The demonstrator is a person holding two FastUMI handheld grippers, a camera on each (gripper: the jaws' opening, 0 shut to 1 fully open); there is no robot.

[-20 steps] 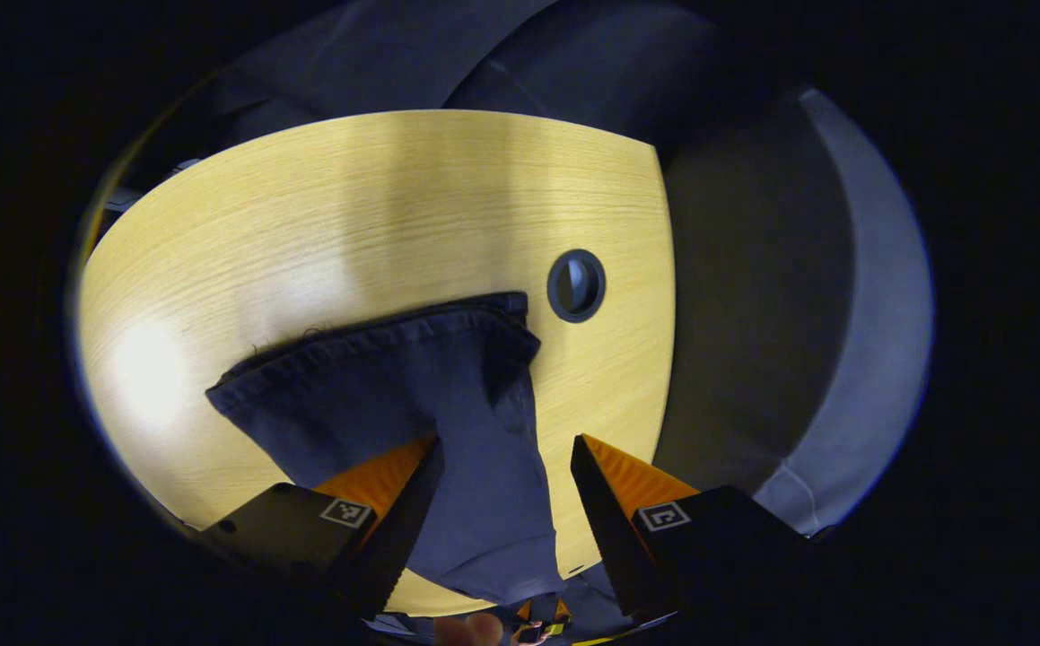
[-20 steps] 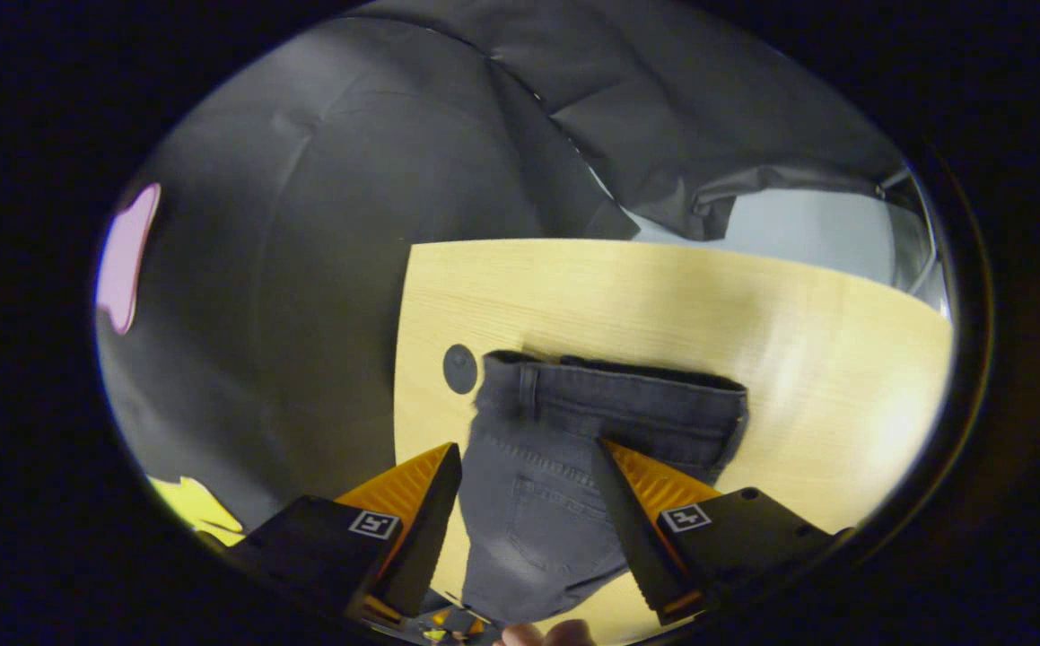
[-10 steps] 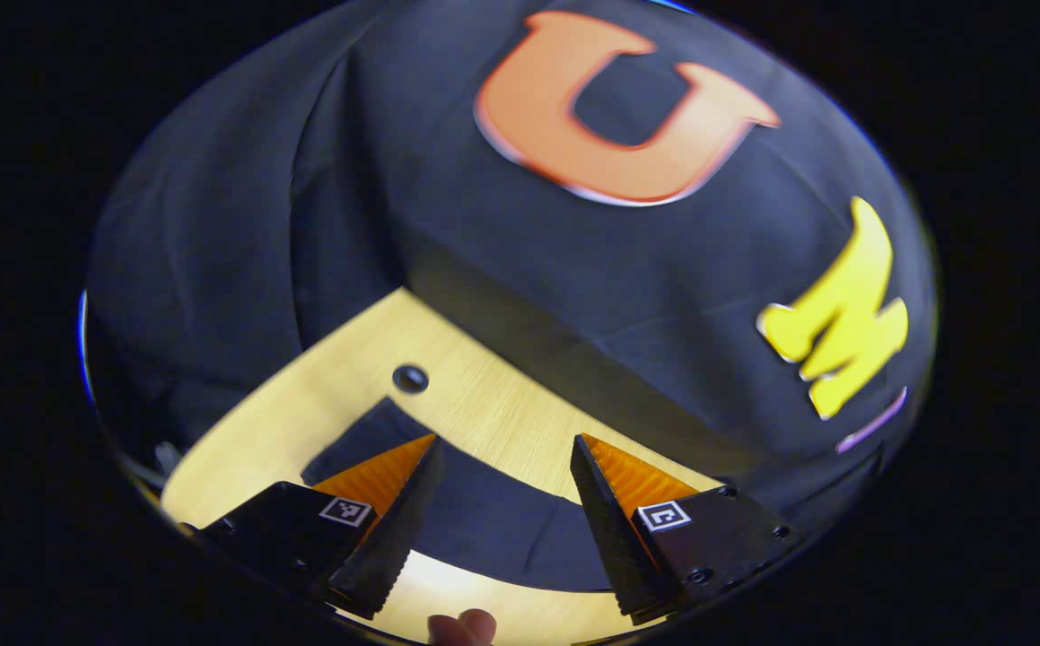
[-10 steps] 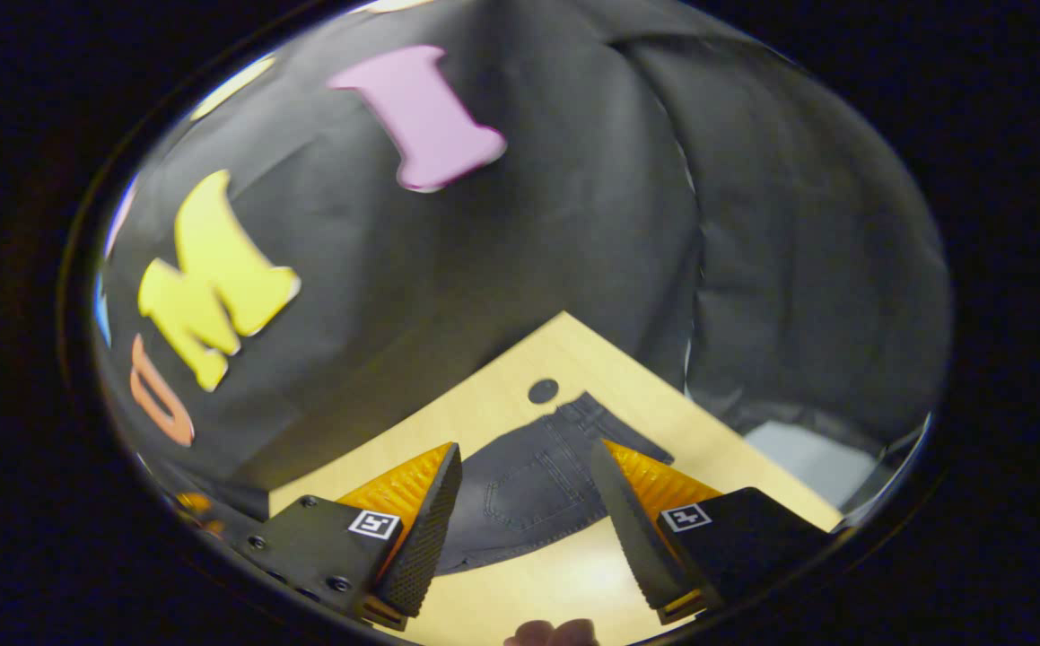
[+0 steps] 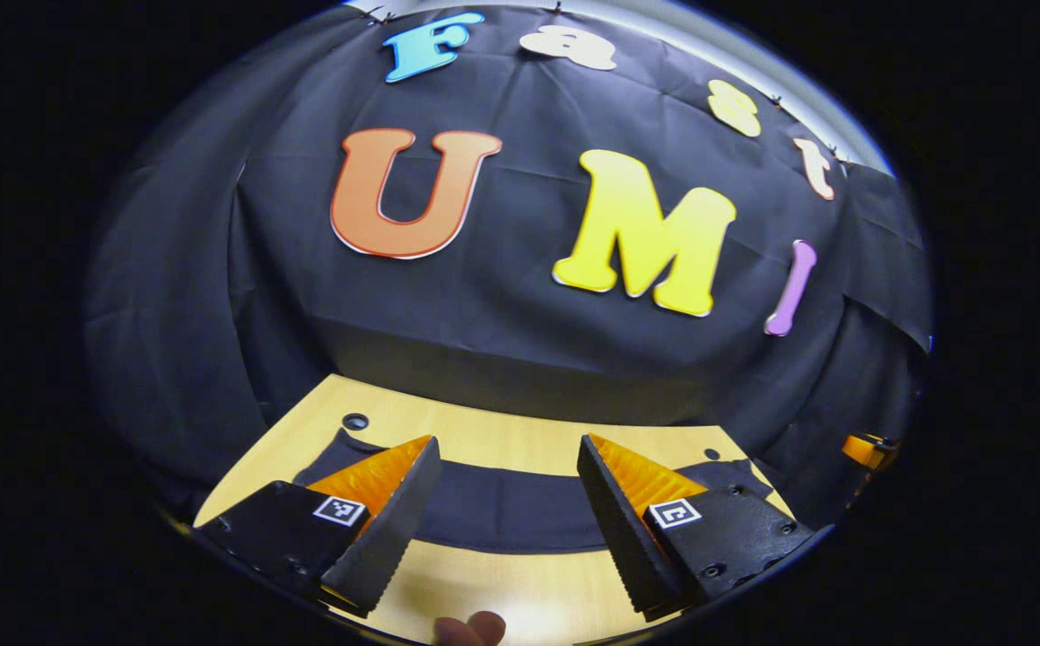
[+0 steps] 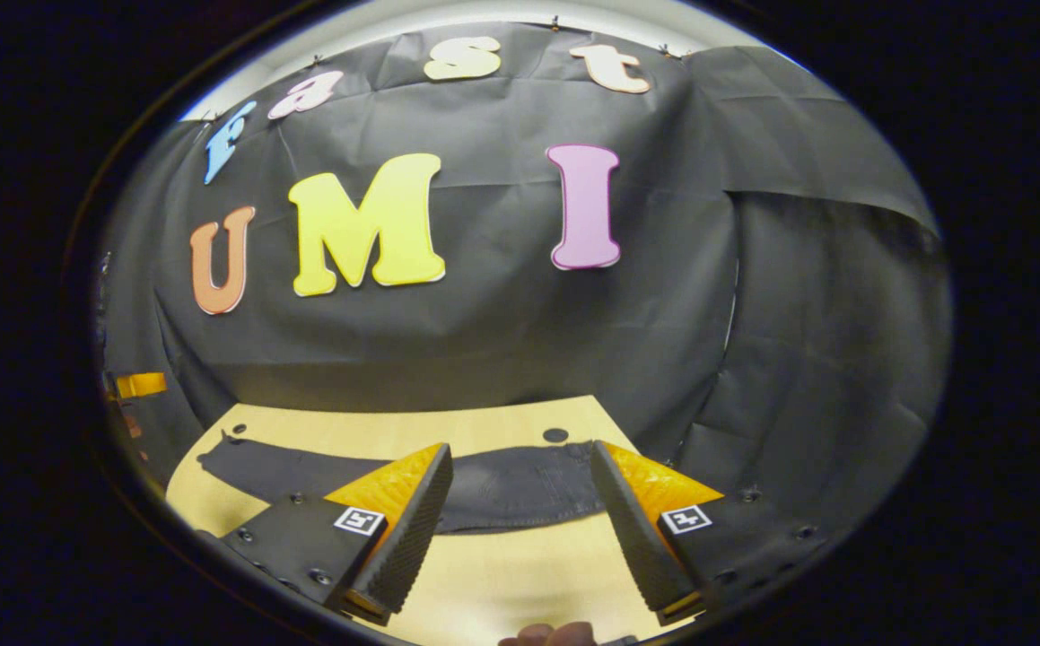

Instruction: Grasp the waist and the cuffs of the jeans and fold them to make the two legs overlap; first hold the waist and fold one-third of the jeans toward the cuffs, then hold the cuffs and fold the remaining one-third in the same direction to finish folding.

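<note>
The jeans (image 6: 502,489) lie flat on the wooden bench (image 6: 502,574), stretched along its far side, close to the black wall cloth. Their long axis runs across the bench, from side to side in both views. In the right gripper view the waist end with a back pocket is at the right, next to a small round hole (image 6: 555,435) in the bench top, and the legs run away to the left, where the cuff end lies near the left corner. In the left gripper view the jeans (image 5: 502,511) appear as a dark band behind the claws, with another hole (image 5: 355,421) near their left end.

The left claw (image 5: 506,520) is wide open and holds nothing. The right claw (image 6: 520,529) is also wide open and empty. Both hang above the near part of the bench, apart from the jeans.

I judge the denim to be soft but rather heavy and thick; it will sag when lifted and is not fragile or slippery. A good hold is probably at the waistband, which is the thickest edge, and at the hemmed cuffs, pinching all the layers.
</note>
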